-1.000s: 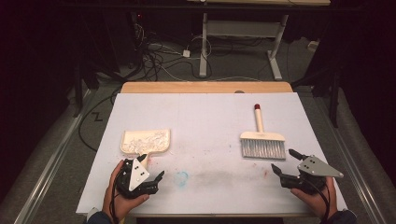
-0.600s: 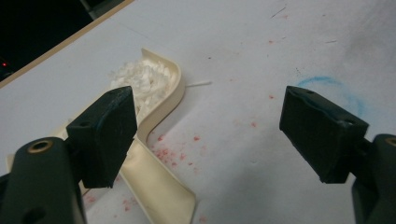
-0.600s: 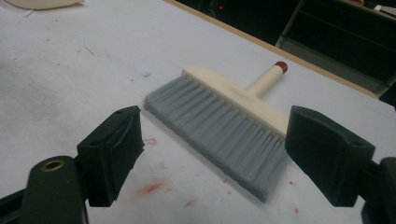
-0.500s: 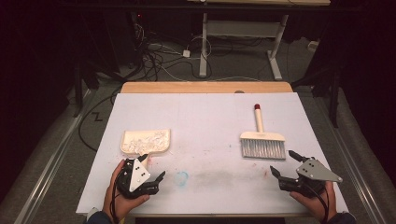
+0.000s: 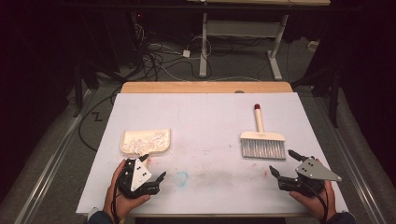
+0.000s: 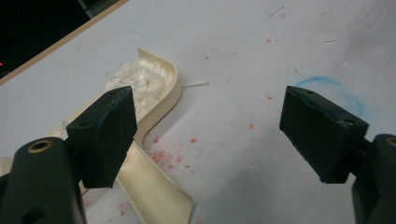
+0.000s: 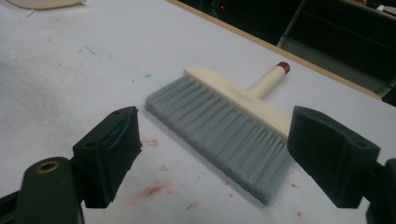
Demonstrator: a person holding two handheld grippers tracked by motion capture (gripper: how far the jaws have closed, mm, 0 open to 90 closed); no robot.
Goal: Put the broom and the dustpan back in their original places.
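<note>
**Sitting idle over a stained white tabletop, dark room behind**

Looking down from the high view, the table (image 5: 205, 116) is covered in a white sheet that's seen some use: reddish specks scattered around, a smudgy grey patch near the front, and a faint blue ring (image 5: 182, 177) drawn on it. A strip of bare wood (image 5: 205, 87) peeks out along the far edge. Beyond that the room is really dark, just a tangle of cables (image 5: 159, 56) on the floor and the white legs of another desk (image 5: 243, 42).

Both tools are lying flat on the sheet. The cream dustpan (image 5: 145, 141) sits front-left with a heap of white shreds (image 5: 147, 138) in it. The brush (image 5: 261, 140) is front-right, grey bristles toward the person, red-tipped handle pointing away.

The left gripper (image 5: 154, 170) is parked just in front of the dustpan with its jaws spread wide and nothing between them; in the left gripper view the dustpan (image 6: 154, 154) lies just past one pad, but I can't tell if it touches. The right gripper (image 5: 282, 163) sits just in front of the brush's right end, and its jaws have just been opening, also with nothing in them. In the right gripper view the bristles (image 7: 224, 135) lie just ahead of the gap.
</note>
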